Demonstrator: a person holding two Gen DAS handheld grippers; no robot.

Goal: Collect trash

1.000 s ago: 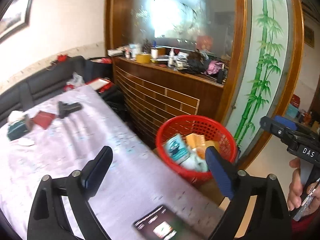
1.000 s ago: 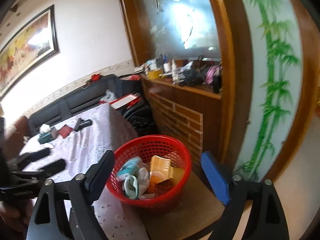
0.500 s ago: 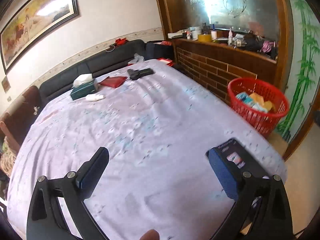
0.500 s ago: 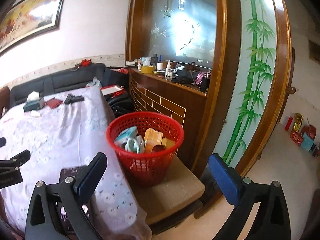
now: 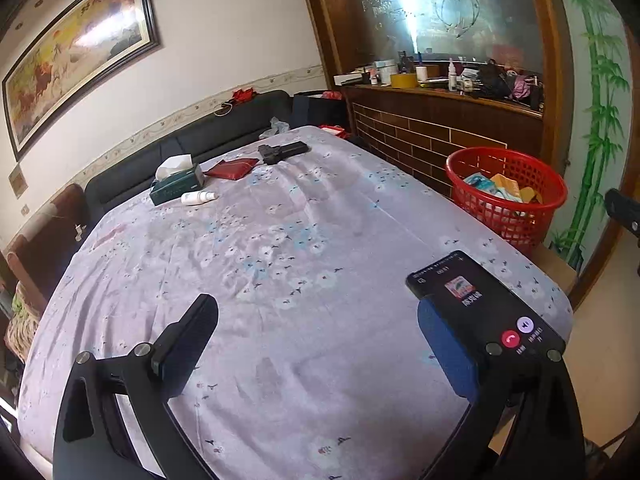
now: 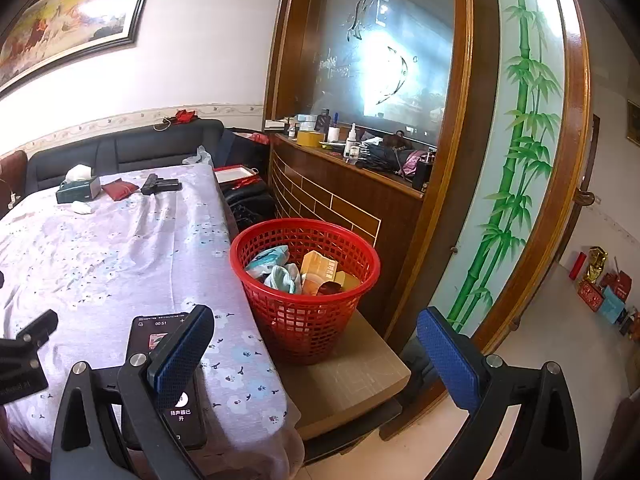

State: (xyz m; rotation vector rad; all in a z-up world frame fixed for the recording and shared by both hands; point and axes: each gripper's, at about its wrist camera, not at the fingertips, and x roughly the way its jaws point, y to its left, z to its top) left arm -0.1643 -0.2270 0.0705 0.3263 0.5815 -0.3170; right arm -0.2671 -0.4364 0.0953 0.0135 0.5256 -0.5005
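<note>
A red mesh basket [image 6: 306, 276] holding several wrappers and packets stands on a low wooden stool [image 6: 360, 376] beside the table; it also shows in the left wrist view [image 5: 506, 196]. My left gripper [image 5: 316, 344] is open and empty above the near part of the floral tablecloth [image 5: 280, 240]. My right gripper [image 6: 316, 356] is open and empty, in front of the basket and above the stool. Part of the left gripper [image 6: 24, 356] shows at the left edge of the right wrist view.
A lit phone [image 5: 484, 304] lies on the table's near right corner, also seen in the right wrist view [image 6: 164, 380]. At the far end lie a tissue box [image 5: 176, 184], a white bottle [image 5: 198, 198], a red pouch [image 5: 234, 168] and a black object [image 5: 282, 151]. A wooden cabinet [image 6: 352, 184] stands behind the basket.
Both grippers have drawn back from the basket. The left view swung from the basket to the whole table. The right view shows the basket farther off, with the phone under its left finger.
</note>
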